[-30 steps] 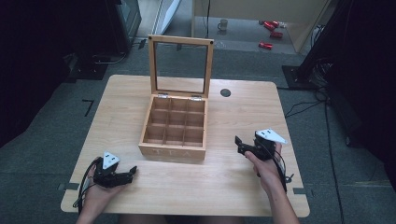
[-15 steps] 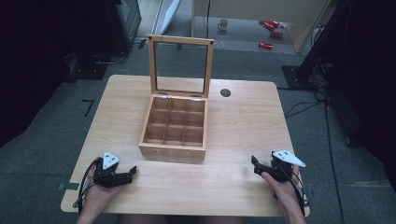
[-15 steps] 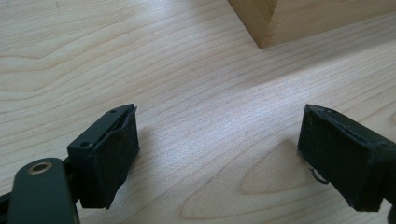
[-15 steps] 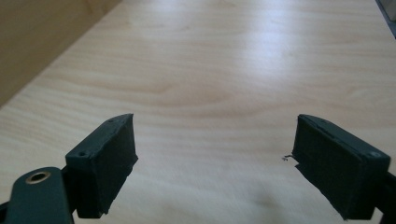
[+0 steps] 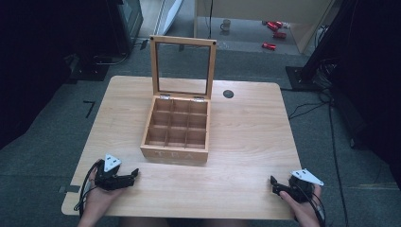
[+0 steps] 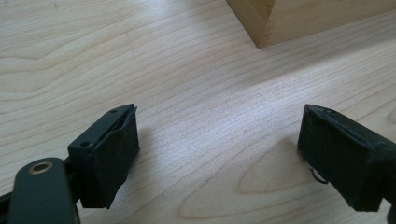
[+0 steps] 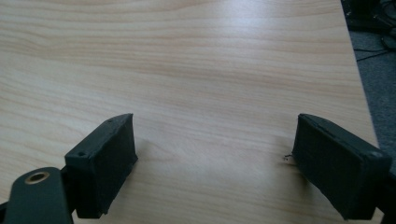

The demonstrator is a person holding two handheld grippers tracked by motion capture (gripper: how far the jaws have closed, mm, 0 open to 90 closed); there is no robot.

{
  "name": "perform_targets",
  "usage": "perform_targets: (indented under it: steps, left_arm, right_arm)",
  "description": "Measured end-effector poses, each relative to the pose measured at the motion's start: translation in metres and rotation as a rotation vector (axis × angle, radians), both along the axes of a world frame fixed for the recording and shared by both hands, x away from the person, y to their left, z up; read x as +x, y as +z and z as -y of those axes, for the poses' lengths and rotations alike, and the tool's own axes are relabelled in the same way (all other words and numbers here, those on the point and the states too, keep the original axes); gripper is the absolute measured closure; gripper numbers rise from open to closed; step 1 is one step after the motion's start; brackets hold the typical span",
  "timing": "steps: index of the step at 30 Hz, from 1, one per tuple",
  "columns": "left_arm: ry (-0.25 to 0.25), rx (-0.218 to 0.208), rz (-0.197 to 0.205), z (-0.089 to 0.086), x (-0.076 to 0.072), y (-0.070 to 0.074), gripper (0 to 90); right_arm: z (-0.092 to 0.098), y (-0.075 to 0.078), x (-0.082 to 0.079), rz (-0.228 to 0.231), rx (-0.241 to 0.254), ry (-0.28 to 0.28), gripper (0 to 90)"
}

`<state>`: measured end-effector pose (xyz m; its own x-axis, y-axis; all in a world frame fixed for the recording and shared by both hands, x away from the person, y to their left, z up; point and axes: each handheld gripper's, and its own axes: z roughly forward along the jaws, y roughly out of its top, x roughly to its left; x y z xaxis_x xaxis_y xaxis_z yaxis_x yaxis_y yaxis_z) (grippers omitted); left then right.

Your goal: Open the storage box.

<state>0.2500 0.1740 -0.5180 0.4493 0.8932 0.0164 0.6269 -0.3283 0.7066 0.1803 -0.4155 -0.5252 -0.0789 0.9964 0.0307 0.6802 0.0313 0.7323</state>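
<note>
My left gripper [image 5: 134, 174] rests low on the wooden table [image 5: 246, 137] near its front left corner, its jaws spread wide with nothing between them but bare wood grain. In the left gripper view the pads [image 6: 112, 158] sit well apart, and a lower corner of the wooden tea box [image 6: 280, 18] shows ahead of them and a little to the right, clear of both pads. My right gripper [image 5: 274, 184] lies at the front right corner of the table, its jaws likewise wide apart and holding nothing; the right gripper view shows only tabletop between the pads [image 7: 105, 163], with the table's edge and the grey floor [image 7: 373, 60] beyond the right-hand pad. The tea box [image 5: 176, 132] stands between my two grippers and farther forward, well apart from the right one, its glass-paned lid [image 5: 182, 67] raised upright at the back and its nine compartments open to view.
</note>
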Motion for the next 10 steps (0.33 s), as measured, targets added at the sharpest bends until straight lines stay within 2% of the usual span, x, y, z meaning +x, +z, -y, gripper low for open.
perform_targets:
  steps: [2, 10]
  left_arm:
    - [-0.001, -0.001, 0.0, 0.0, -0.0001, 0.0, 13.1]
    - [-0.004, -0.004, 0.001, -0.0003, -0.0002, 0.0001, 14.2]
  right_arm:
    - [0.0023, -0.0002, -0.0015, -0.001, -0.002, 0.013, 12.5]
    - [0.0012, -0.0005, -0.0006, -0.006, -0.002, 0.008, 9.8]
